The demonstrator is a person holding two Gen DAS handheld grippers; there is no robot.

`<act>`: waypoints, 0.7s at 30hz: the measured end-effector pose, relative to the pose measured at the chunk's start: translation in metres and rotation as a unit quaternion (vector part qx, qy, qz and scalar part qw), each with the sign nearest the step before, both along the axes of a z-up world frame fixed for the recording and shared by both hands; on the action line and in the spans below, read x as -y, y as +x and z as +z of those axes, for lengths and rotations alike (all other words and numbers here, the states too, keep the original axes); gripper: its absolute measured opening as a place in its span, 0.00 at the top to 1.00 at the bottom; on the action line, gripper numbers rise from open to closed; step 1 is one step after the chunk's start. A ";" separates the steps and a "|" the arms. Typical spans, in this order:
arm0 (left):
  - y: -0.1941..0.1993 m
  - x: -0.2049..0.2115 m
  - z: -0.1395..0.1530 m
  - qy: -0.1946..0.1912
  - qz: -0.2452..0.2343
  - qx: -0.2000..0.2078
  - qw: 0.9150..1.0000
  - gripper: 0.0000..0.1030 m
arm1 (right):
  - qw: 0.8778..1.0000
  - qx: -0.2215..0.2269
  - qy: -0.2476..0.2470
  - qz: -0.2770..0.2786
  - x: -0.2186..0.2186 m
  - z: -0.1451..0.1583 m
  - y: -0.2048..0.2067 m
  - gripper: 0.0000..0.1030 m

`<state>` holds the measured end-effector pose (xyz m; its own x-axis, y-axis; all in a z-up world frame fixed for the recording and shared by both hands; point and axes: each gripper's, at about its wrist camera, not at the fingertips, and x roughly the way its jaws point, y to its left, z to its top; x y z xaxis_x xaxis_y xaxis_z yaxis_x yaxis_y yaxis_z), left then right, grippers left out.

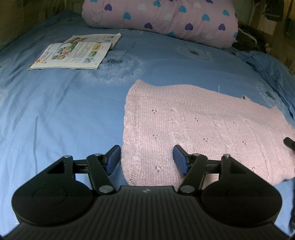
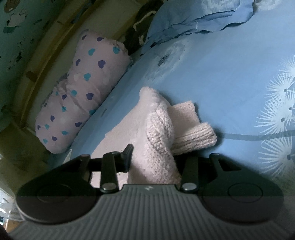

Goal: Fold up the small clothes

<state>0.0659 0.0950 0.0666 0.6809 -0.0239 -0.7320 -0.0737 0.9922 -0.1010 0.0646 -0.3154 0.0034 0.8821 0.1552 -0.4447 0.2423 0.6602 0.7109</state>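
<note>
Blue bedsheet printed with white dandelion heads (image 1: 64,110) covers the bed, with a long pink bolster pillow dotted with blue and purple hearts (image 1: 160,16) at the far side and an open illustrated children's book (image 1: 73,51) lying flat on the sheet to the left. On the sheet lies a pink knitted sweater (image 1: 202,129), spread mostly flat. From the left wrist view, the left gripper (image 1: 145,158) hovers just above the sweater's near left corner with its blue-padded fingers (image 1: 112,158) spread wide, holding nothing. From the right wrist view, the right gripper (image 2: 153,158) is clamped on a bunched fold of the same sweater (image 2: 158,140), lifting it off the sheet.
</note>
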 end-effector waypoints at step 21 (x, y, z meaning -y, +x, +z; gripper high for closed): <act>-0.004 -0.011 0.007 -0.012 0.003 -0.001 1.000 0.34 | 0.991 0.053 -0.113 0.047 -0.056 0.081 0.006 0.73</act>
